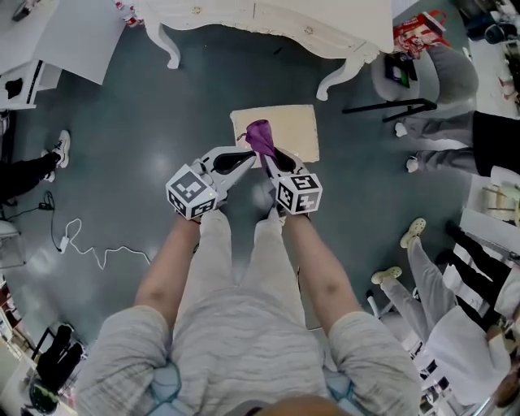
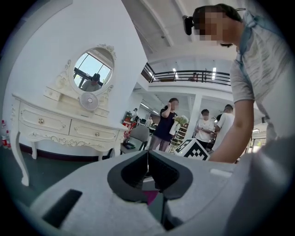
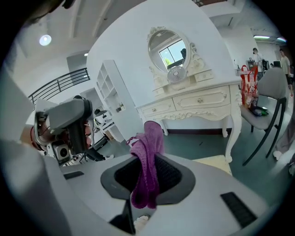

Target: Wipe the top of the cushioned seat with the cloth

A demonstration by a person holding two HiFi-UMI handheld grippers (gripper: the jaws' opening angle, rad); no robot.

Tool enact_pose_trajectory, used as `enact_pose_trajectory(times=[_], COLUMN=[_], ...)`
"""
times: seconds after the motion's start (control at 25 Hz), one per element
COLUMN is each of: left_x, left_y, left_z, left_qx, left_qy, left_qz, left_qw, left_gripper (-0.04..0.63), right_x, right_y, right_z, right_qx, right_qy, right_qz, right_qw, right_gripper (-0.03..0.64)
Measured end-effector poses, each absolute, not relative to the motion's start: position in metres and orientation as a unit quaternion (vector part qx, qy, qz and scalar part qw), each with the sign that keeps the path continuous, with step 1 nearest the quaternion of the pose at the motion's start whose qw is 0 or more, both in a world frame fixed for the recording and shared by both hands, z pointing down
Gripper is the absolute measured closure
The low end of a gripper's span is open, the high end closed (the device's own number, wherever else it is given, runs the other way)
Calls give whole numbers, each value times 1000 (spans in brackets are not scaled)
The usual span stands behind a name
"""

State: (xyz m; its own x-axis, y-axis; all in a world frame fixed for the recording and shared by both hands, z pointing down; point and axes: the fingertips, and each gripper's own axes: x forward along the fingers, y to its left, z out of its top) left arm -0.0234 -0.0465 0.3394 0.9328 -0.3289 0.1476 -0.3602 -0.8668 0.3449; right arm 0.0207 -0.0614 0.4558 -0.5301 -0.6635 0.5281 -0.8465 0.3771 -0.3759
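Note:
The cushioned seat (image 1: pixel 276 130) is a cream square pad on the grey floor in front of the person's legs; a corner of the seat (image 3: pixel 215 162) shows in the right gripper view. My right gripper (image 1: pixel 266 157) is shut on a purple cloth (image 1: pixel 260 136), which bunches up over the seat's near edge. In the right gripper view the cloth (image 3: pixel 148 159) hangs from between the jaws of the gripper (image 3: pixel 147 177). My left gripper (image 1: pixel 250 158) points right, its tips beside the cloth. Its jaws meet in the left gripper view (image 2: pixel 147 161) with nothing clamped.
A white ornate dressing table (image 1: pixel 268 20) with an oval mirror (image 2: pixel 92 70) stands just beyond the seat. A grey chair (image 1: pixel 422 77) sits at the right. People (image 1: pixel 455 134) stand and sit along the right side. A white cable (image 1: pixel 93 248) lies on the floor at left.

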Motion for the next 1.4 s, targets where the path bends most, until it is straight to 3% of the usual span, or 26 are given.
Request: enact_pose_trajectory(times=[0.56, 1.4], left_x=[-4, 28], left_y=[-49, -43], left_z=[248, 181], left_qx=[972, 982], left_qy=[-171, -161], left_qz=[36, 48], left_qw=[156, 84], left_gripper=[581, 581], right_x=[62, 103], right_y=[-40, -25], right_z=[332, 212], right_qx=[457, 423], right_qy=[-838, -881], right_qz=[282, 203], right_qw=[101, 59], right_gripper=[543, 543])
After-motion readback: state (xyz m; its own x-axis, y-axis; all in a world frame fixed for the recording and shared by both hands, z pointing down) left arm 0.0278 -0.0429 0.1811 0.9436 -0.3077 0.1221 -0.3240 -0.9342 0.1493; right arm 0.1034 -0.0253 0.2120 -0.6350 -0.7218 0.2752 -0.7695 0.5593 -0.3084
